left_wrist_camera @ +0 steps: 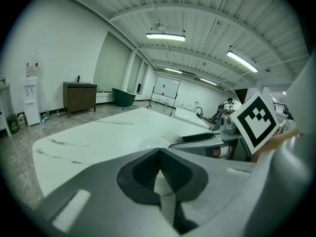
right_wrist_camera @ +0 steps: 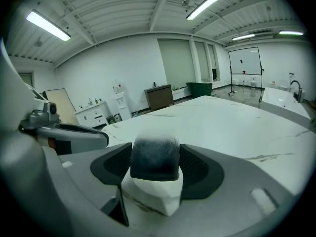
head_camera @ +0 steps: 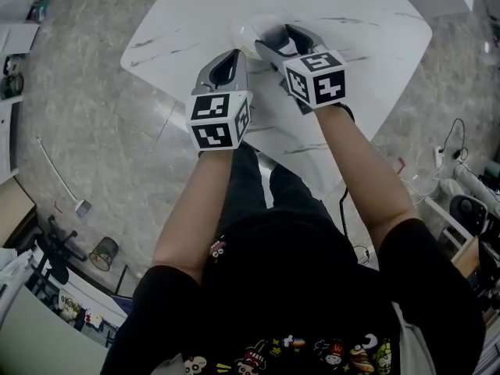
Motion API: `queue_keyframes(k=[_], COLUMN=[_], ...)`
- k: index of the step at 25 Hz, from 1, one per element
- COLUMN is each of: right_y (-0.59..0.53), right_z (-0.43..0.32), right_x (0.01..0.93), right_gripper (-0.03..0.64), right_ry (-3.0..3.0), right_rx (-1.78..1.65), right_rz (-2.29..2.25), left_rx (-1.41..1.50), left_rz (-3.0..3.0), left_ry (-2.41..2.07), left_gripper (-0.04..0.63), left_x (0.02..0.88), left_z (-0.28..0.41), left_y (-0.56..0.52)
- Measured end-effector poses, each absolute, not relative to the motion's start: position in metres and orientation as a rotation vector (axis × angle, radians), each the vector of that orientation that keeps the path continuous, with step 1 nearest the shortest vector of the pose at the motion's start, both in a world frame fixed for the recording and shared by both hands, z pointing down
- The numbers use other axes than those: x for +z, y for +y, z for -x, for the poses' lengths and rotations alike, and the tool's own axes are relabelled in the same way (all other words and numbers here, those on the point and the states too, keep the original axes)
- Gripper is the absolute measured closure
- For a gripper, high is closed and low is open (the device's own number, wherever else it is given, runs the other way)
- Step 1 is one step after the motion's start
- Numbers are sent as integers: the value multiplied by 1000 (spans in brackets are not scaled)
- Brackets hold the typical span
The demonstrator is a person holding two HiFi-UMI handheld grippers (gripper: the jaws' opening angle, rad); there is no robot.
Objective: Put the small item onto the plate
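Pinched tight in R gripper: small item, dark & rounded on top, w/ pale faceted bit under it; can't tell if same piece. Pressed on both flanks by dark ribbed pads. Sits approx centre of right gripper view, w/ white marble table stretching beyond toward 12 o'clock.

In head view, R gripper tips out at 12 o'clock end of tabletop, over a clear round plate. Small item there too, above plate or at its rim; contact w/ plate not readable. Marker cube at 5 o'clock from plate.

L gripper: pressed together, nothing betw. pads, only a thin slit w/ pale surface thru it. Hanging at 7 o'clock from plate in head view, near but apart from it, just beside R gripper. In left gripper view, plate faint at 12 o'clock past the closed tips, R gripper reaching in from 3 o'clock.

Bare forearms behind both grippers.

Around table: grey stone-look floor. At 9 o'clock of left gripper view, dark cabinet & water dispenser against white wall.
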State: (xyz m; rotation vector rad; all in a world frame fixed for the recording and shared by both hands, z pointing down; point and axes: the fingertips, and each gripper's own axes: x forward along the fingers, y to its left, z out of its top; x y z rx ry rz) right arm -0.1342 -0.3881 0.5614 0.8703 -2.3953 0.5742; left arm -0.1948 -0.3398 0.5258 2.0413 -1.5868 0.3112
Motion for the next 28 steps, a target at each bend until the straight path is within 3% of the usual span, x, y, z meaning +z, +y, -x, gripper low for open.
queue_keyframes(k=[28], right_y=[-412], right_z=[150], right_x=[616], right_gripper=[287], right_ry=[-2213], right_rx=[465], right_rz=[-879], left_rx=[245], left_rz=[-2014], left_ry=[-1539], left_gripper=[594], left_x=[551], left_z=[223], left_y=[-348])
